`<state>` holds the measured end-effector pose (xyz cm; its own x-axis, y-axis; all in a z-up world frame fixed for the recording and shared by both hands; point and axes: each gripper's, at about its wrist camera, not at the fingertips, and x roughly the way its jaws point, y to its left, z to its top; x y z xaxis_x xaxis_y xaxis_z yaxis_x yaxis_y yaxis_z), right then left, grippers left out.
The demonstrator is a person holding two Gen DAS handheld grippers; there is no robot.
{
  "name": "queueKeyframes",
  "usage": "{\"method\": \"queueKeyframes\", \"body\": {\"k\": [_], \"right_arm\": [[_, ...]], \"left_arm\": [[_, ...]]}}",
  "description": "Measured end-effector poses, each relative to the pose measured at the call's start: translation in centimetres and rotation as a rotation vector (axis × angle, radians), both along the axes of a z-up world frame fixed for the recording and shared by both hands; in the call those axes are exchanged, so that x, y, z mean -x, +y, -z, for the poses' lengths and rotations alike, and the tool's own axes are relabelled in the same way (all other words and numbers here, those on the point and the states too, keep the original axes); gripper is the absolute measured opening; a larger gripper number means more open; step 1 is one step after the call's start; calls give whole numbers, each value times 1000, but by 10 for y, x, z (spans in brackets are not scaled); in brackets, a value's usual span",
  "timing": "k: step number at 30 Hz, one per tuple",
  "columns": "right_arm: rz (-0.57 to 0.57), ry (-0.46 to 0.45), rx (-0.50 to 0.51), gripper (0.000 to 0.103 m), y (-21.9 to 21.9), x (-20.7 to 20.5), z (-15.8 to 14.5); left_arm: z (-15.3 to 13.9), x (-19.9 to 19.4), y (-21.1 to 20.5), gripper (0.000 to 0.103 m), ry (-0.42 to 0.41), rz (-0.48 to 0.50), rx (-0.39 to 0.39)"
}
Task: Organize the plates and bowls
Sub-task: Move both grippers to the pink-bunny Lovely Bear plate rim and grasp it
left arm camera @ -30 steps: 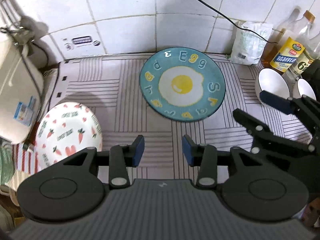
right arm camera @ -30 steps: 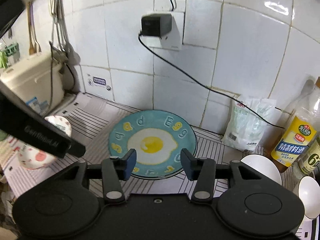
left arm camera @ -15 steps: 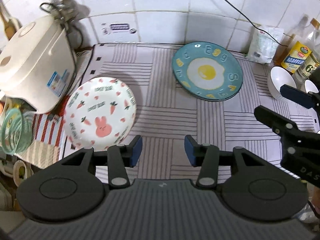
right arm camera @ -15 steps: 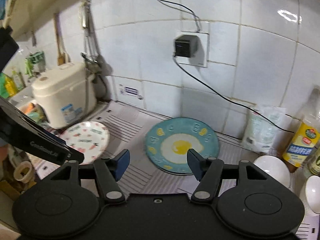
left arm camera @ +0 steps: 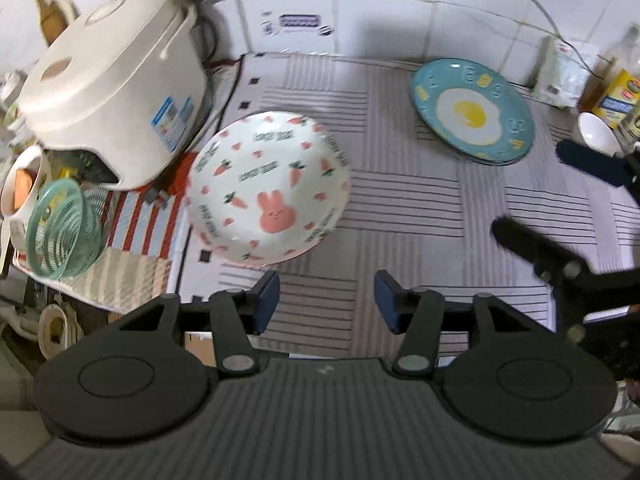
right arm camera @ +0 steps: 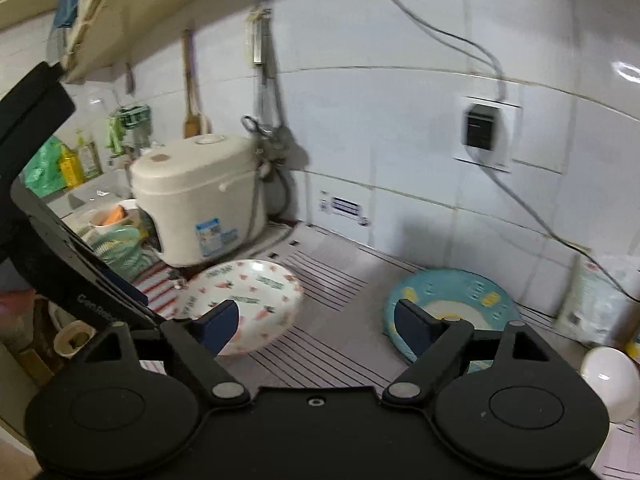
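Left gripper [left arm camera: 326, 300] hanging over the striped mat [left arm camera: 404, 200], jaws wide apart, holding nothing. Right gripper [right arm camera: 316, 326] likewise spread wide, nothing between the pads, hovering above the same mat [right arm camera: 332, 280]; also showing at the right edge of the left wrist view [left arm camera: 560, 216], fingers well apart.

Sitting just beyond the left gripper's left fingertip: white rabbit plate [left arm camera: 268, 188] with carrot and heart print, resting on the mat, left rim overhanging onto a red-striped cloth [left arm camera: 136, 216]. Same plate [right arm camera: 244, 300] partly hiding behind the right gripper's left finger in the right wrist view.

Lying further back and to the right, well apart from the rabbit plate: blue egg plate [left arm camera: 472, 116], flat on the mat, near the tiled wall. Looking like two stacked rims at its near edge, cannot tell for sure. Also appearing past the right gripper's right finger [right arm camera: 452, 300].

Standing beyond that at the right: white bowl [left arm camera: 596, 132] near the bottles, showing again at [right arm camera: 608, 380].

Sitting at far left: cream rice cooker [left arm camera: 116, 80], just beside the rabbit plate, with a green basket [left arm camera: 64, 232] in front of it.
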<state>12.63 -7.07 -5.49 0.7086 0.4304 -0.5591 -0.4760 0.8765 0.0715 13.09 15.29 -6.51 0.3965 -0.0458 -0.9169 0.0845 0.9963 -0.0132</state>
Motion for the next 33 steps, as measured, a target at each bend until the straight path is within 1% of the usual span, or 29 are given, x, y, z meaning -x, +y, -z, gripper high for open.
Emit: {"method": "queueKeyframes", "body": {"k": [2, 4, 8, 9, 11, 13, 16, 19, 22, 25, 27, 31, 33], "right_arm": [[-40, 14, 35, 89, 16, -4, 9], [-79, 12, 62, 89, 32, -6, 18], [-143, 14, 93, 89, 58, -11, 37], [-150, 20, 94, 89, 63, -13, 41], [-157, 41, 81, 89, 70, -19, 49], [-151, 94, 68, 89, 76, -29, 58], [-121, 175, 57, 89, 83, -44, 72], [-62, 255, 13, 89, 85, -60, 87], [43, 317, -45, 89, 82, -75, 103], [195, 327, -110, 89, 81, -81, 117], [224, 308, -157, 89, 83, -80, 123], [189, 275, -111, 89, 97, -86, 132], [165, 305, -107, 89, 102, -94, 138]], "left_arm": [[6, -2, 14, 60, 4, -16, 2], [13, -6, 27, 61, 12, -30, -8], [29, -18, 47, 69, 15, -50, -23], [32, -20, 52, 71, 10, -57, -27], [40, -24, 61, 80, -3, -80, -32], [48, -29, 69, 84, -24, -103, -30], [60, -37, 80, 87, -52, -102, -38], [71, -43, 89, 88, -70, -74, -39], [73, -43, 94, 88, -145, -33, -40], [78, -49, 99, 88, -172, -13, -46], [86, -58, 105, 88, -161, -18, -51], [108, -77, 120, 88, -79, -36, -4], [120, -81, 125, 88, -46, -41, 19]]}}
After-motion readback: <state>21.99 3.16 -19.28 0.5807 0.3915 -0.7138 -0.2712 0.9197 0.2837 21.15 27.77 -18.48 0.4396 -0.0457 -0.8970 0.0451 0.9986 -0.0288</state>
